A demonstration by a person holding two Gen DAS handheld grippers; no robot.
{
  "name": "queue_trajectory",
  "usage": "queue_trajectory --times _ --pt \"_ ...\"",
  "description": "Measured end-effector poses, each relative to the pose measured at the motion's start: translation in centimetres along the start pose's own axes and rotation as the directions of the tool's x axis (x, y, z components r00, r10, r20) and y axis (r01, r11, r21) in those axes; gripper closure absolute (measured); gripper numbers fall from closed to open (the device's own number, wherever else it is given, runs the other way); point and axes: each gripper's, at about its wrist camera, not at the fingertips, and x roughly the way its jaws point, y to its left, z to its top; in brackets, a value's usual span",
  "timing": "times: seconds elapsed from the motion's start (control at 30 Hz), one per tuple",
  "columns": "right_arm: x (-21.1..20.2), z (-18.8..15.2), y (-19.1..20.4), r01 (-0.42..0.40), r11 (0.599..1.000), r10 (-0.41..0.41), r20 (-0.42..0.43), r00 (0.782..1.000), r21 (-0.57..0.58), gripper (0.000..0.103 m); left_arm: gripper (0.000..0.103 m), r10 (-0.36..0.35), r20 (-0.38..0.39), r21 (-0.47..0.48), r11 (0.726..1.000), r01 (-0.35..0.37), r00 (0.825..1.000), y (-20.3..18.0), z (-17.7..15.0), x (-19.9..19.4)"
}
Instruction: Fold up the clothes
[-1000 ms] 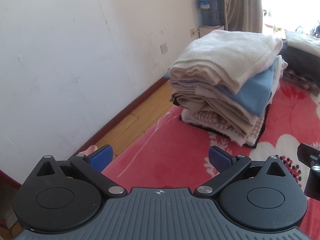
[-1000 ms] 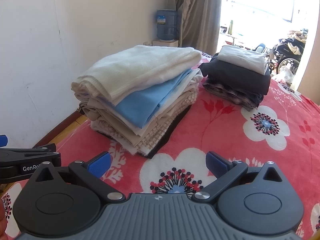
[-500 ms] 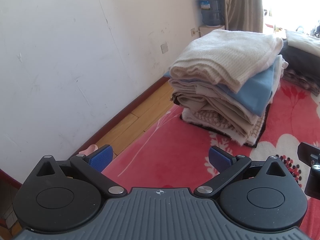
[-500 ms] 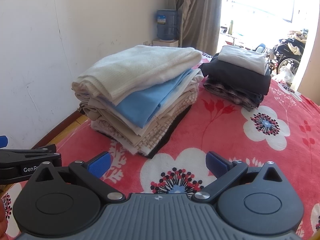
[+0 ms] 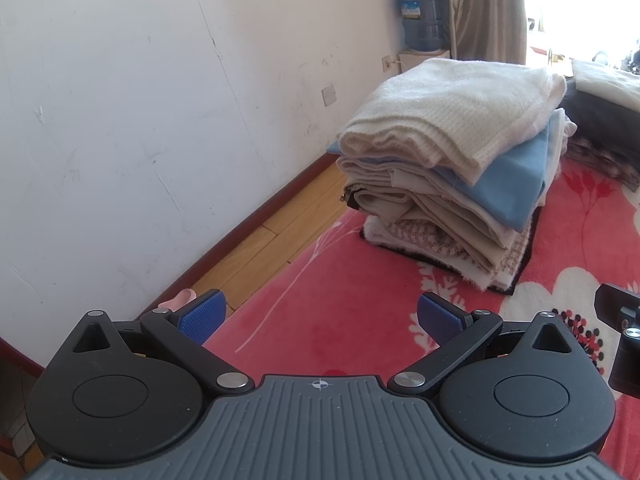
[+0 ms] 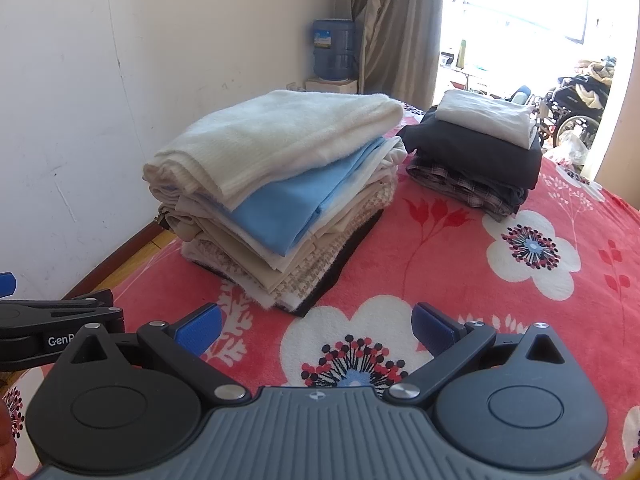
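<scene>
Both grippers spread wide and empty above the red floral blanket [image 6: 460, 248].

The left gripper [image 5: 320, 316] has its blue pads [image 5: 200, 314] far apart, gripping nothing and touching nothing; the right gripper [image 6: 316, 326] is likewise splayed and bare. The tall stack of folded clothes [image 6: 280, 196], topped by a cream towel [image 6: 288, 132] over a light blue piece [image 6: 296, 208], lies ahead of both, well apart from the fingertips. A second, darker pile [image 6: 476, 152] sits farther back beside it.
</scene>
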Motion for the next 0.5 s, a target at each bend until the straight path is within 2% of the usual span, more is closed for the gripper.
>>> queue_trajectory --times 0.5 --pt "0.13 -0.08 0.03 0.001 1.000 -0.001 -0.004 1.000 -0.005 0.000 0.000 0.000 -0.001 0.003 1.000 0.000 1.000 0.03 0.00 0.05"
